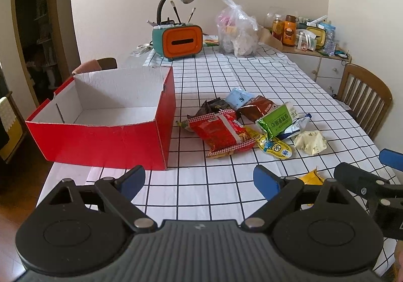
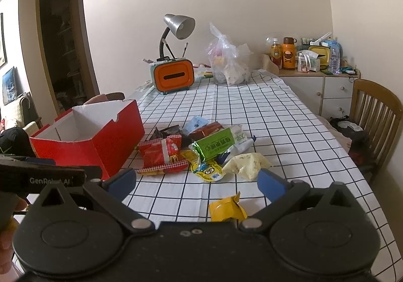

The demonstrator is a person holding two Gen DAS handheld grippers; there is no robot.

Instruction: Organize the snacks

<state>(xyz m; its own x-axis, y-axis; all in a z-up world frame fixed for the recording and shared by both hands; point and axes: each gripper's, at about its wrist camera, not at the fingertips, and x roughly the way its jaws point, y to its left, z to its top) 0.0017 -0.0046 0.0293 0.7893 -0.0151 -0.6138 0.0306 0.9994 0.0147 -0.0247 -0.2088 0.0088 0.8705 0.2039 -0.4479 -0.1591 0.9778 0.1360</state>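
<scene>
Nearest the lens were the left tongs (image 1: 199, 182), spread wide, with nothing between the blue pads (image 1: 132, 181) and nothing touching them. They hung over a bare stretch of the checked tabletop (image 1: 201, 196), close to its near edge.

At the left stood the red box (image 1: 105, 141), open at the top, white inside, and nothing could be seen in it. Its left side reached almost to the left edge of the tabletop, and its near wall was only a little ahead of the left pad. Between the box and the snacks ran a narrow strip of free cloth.

Right of the box lay the snack pile. The red packet (image 1: 224, 132) was nearest to the box and lay partly over a dark packet (image 1: 214, 105). Behind them were a light blue pouch (image 1: 238, 98) and a brown packet (image 1: 259, 108). The green packet (image 1: 275, 122) leaned over a white and blue one, with the yellow cartoon pouch (image 1: 275, 147) just in front and the pale crumpled wrapper (image 1: 311, 142) at the right end. Behind the pile the tabletop was open as far as the orange tissue box (image 1: 180, 41) and the plastic bag (image 1: 238, 35).

The yellow packet (image 2: 226, 210) lay alone, apart from the pile and close to the near edge. The right tongs (image 2: 197, 181) were wide open over it, holding nothing; the packet sat low between the two arms, untouched by the pads (image 2: 270, 182). At the far right, beyond the edge of the tabletop, stood a wooden chair (image 2: 376, 115).
</scene>
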